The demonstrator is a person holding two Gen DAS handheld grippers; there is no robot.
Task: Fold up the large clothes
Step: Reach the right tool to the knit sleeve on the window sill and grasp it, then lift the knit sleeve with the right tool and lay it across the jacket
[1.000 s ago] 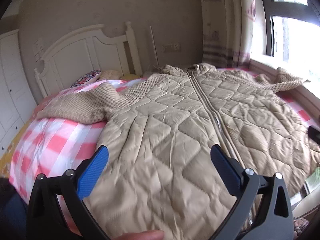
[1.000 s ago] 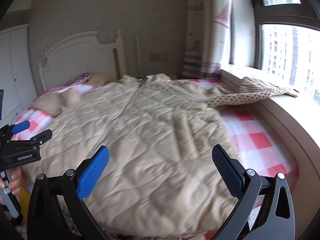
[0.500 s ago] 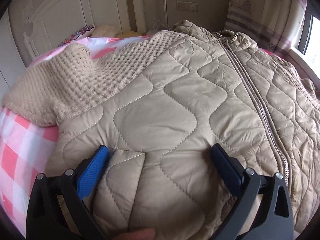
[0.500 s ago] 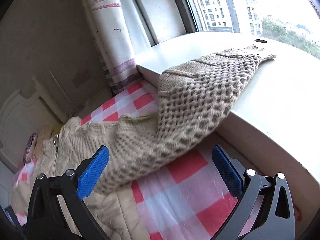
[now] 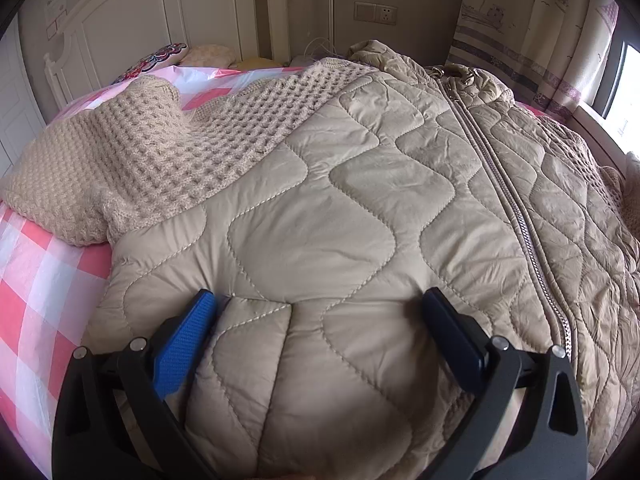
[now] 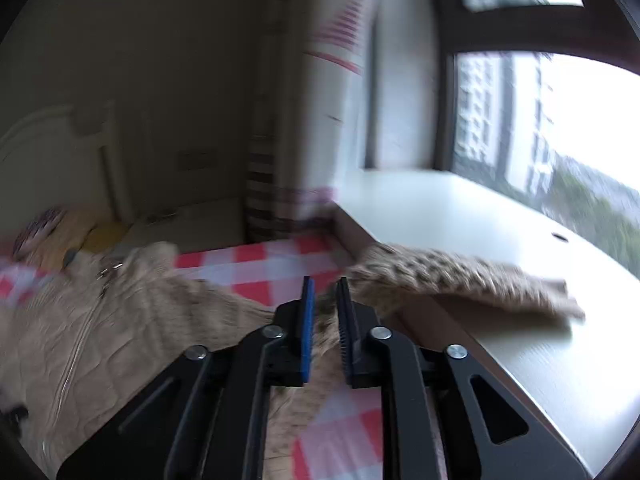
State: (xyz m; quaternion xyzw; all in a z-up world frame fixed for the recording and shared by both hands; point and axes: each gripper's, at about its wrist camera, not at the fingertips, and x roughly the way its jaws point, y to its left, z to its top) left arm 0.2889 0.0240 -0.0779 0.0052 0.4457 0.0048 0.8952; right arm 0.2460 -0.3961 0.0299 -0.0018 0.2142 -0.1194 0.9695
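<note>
**Coat spread on bed, one knit sleeve pinched at the window side**

Right wrist view blurred; fine detail hard to make out. Right claw (image 6: 325,280) pressed nearly together, pinching the knit sleeve (image 6: 460,276) near where it crosses from the bed (image 6: 260,260) to the windowsill (image 6: 460,216). Cuff end of that sleeve lying on the sill, smeared by blur. Fabric below the blue pads (image 6: 307,320) partly hidden by the black claw frame.

Left claw (image 5: 316,300) spread wide, both pads pressed onto the quilted coat (image 5: 320,208), a bulge of padding between them. No fabric pinched. Lower hem of the coat cut off by the frame bottom and hidden behind the claw arms.

Coat lying face up on the pink checked bed sheet (image 5: 36,280), zipper (image 5: 500,184) closed, collar toward the headboard (image 5: 132,12). Other knit sleeve (image 5: 120,160) stretched out toward the left bed edge, its cuff bunched. Coat's right side running out of the left view.

Open sheet visible left of the coat and beyond the collar toward the curtain (image 5: 532,24). Pillows (image 5: 168,54) tucked against the headboard, partly hidden by the sleeve. Windowsill bare apart from the cuff.
</note>
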